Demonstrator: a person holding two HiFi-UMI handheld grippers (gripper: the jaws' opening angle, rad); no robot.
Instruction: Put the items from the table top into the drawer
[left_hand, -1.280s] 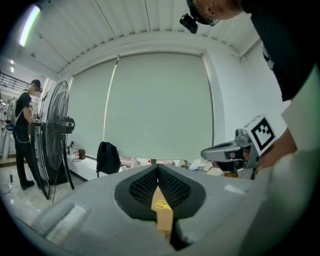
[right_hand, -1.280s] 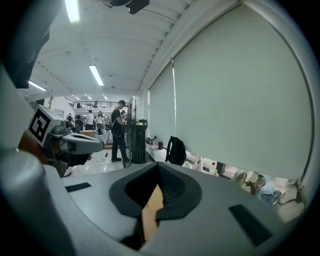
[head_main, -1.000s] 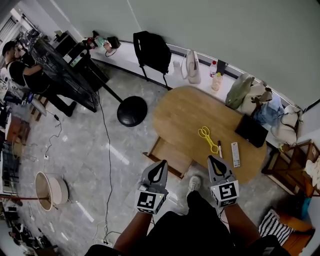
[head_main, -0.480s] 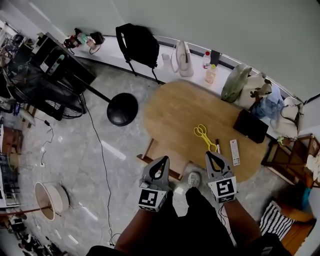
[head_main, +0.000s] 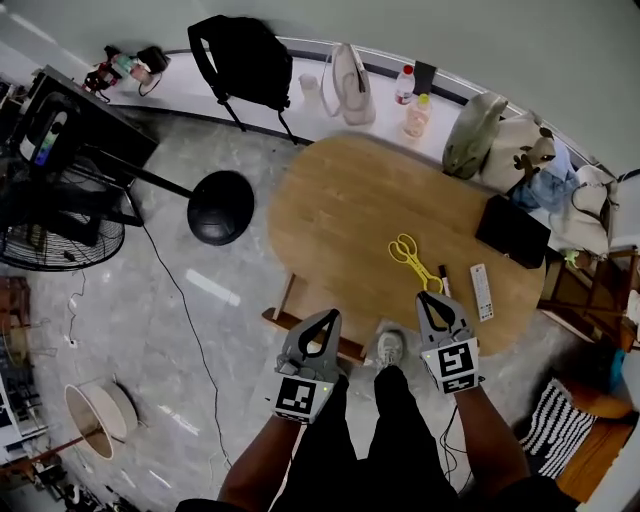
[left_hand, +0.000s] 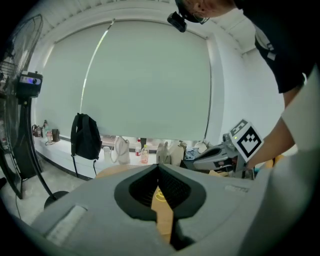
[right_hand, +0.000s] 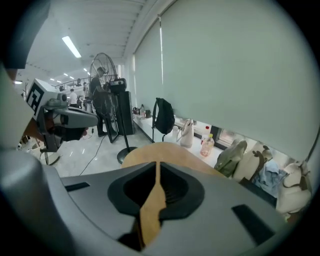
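Both grippers hang just short of the counter's (head_main: 340, 200) near edge, fingers closed tip to tip on nothing. The left gripper (head_main: 328, 318) sits over the open drawer (head_main: 282, 320), which juts out beneath that edge. The right gripper (head_main: 429, 298) is nearer the items. The marker (head_main: 443, 282) and yellow scissors (head_main: 413, 258) lie just ahead of its fingers, the scissors slanting from near-right to far-left. The white remote (head_main: 482, 292) lies to their right by the edge, and a flat black case (head_main: 512, 231) farther back. The counter's left half is bare, so there is room to work.
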